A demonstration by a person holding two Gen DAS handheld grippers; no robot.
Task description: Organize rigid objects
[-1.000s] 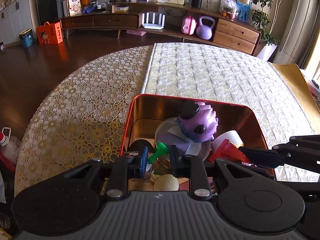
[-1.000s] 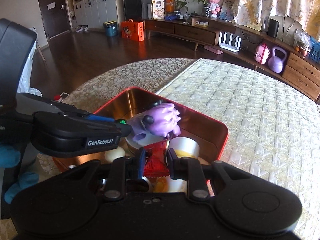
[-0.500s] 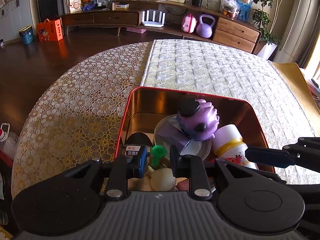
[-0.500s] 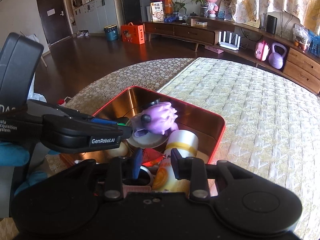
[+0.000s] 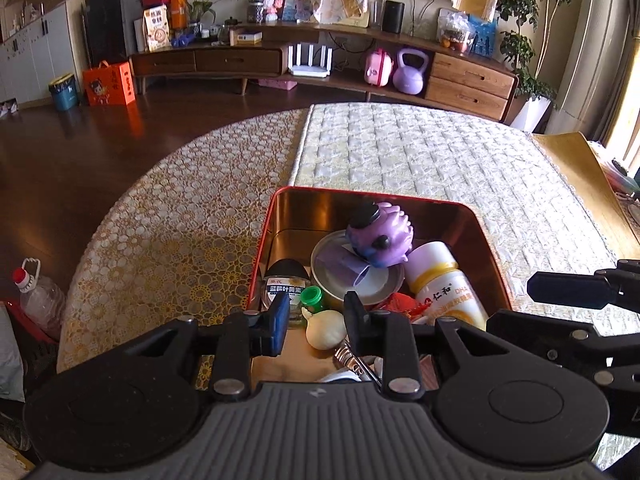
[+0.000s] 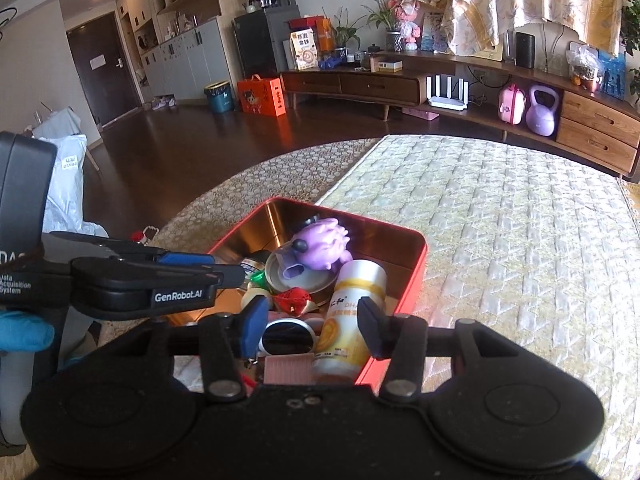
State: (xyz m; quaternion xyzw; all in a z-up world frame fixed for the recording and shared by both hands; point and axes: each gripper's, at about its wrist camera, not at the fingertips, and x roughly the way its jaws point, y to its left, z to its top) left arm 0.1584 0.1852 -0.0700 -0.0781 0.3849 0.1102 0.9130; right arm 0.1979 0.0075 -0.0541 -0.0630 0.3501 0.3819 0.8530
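Both the left hand-held gripper and right hand-held gripper are opening, empty, above the red tin on the bed.

A red tin with golden inside lies just ahead of the jaws – in it a purple toy on a round lid, a white bottle lying tilted, a cream bulb.

Home living room: long wooden sideboard standing at 12 o'clock, curtains hanging, potted plant sitting at 2 o'clock.
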